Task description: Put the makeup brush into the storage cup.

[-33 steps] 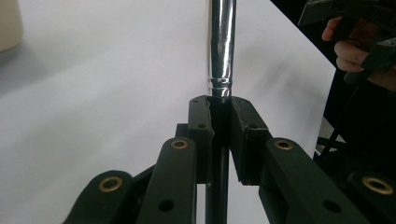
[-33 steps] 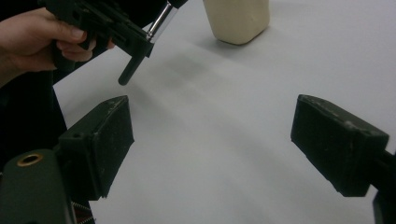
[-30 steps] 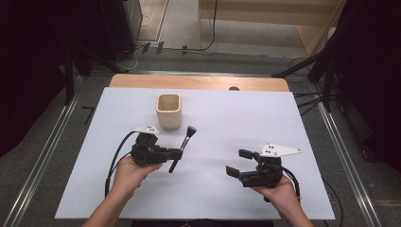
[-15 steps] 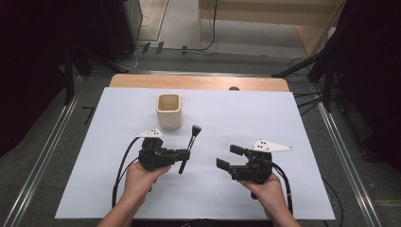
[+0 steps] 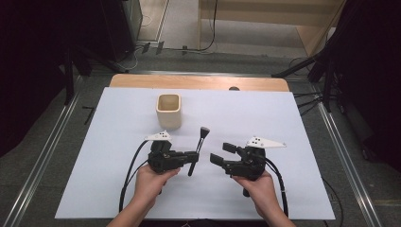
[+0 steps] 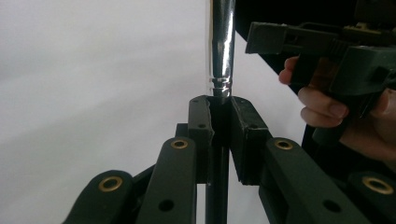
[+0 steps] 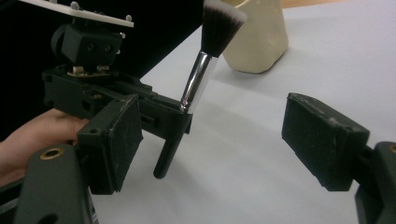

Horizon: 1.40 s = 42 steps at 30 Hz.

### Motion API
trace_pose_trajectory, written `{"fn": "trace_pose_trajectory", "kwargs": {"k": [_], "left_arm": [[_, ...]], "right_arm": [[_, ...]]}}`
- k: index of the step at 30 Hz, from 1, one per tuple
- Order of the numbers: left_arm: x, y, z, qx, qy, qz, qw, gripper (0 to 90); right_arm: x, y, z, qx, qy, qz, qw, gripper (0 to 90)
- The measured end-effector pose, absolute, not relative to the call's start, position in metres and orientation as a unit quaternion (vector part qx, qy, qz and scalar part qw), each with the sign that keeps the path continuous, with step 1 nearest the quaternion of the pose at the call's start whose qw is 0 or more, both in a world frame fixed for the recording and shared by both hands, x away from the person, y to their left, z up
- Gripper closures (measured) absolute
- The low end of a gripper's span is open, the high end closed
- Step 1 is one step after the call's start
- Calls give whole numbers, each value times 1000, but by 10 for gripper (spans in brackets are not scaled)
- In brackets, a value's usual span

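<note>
- Left tool (image 5: 195, 156): we see its jaws closed on a makeup brush (image 5: 197, 149), clamping the dark handle just below the shiny metal ferrule (image 6: 221, 46).
- From the right gripper view, we see the brush tilted, its dark bristle head (image 7: 219, 25) pointing up towards the far edge of the counter, its handle end hanging below the jaws, clear of the surface.
- Our right tool (image 5: 220, 154) has its jaws spread wide with nothing between them; in its own view the two pads (image 7: 126, 135) stand well apart.
- Both tools sit near the middle of the counter (image 5: 293, 137), towards its near edge, each held in a hand: left hand (image 5: 152, 182), right hand (image 5: 259, 185). Their tips face each other with the brush between them.
- We see a cream square cup (image 5: 169, 110) standing upright on the counter, beyond the left tool towards the far edge, apart from the brush.
- White sheeting covers the counter, with a strip of wood (image 5: 198, 82) showing along its far edge.
- Black cables (image 5: 130, 170) trail from both tools towards the near edge.
</note>
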<state>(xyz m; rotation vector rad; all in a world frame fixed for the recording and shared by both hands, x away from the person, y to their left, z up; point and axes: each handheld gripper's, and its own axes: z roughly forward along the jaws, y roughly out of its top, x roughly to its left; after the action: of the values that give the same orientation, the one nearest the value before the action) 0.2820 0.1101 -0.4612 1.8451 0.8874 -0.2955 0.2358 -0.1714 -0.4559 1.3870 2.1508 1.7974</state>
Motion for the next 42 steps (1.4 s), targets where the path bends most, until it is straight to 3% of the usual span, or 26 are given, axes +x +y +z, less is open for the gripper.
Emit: {"fn": "trace_pose_trajectory", "kwargs": {"k": [17, 32, 40, 42], "left_arm": [[283, 88, -468, 755, 352, -151, 532, 807], [279, 76, -477, 748, 350, -159, 540, 805], [280, 75, -477, 759, 335, -156, 536, 794], [282, 74, -475, 770, 332, -150, 523, 733]], "right_arm": [[251, -161, -468, 469, 653, 595, -30, 350], [261, -160, -477, 489, 630, 599, -71, 760], [263, -162, -477, 491, 626, 600, -91, 779], [263, -162, -477, 487, 626, 601, -95, 779]]}}
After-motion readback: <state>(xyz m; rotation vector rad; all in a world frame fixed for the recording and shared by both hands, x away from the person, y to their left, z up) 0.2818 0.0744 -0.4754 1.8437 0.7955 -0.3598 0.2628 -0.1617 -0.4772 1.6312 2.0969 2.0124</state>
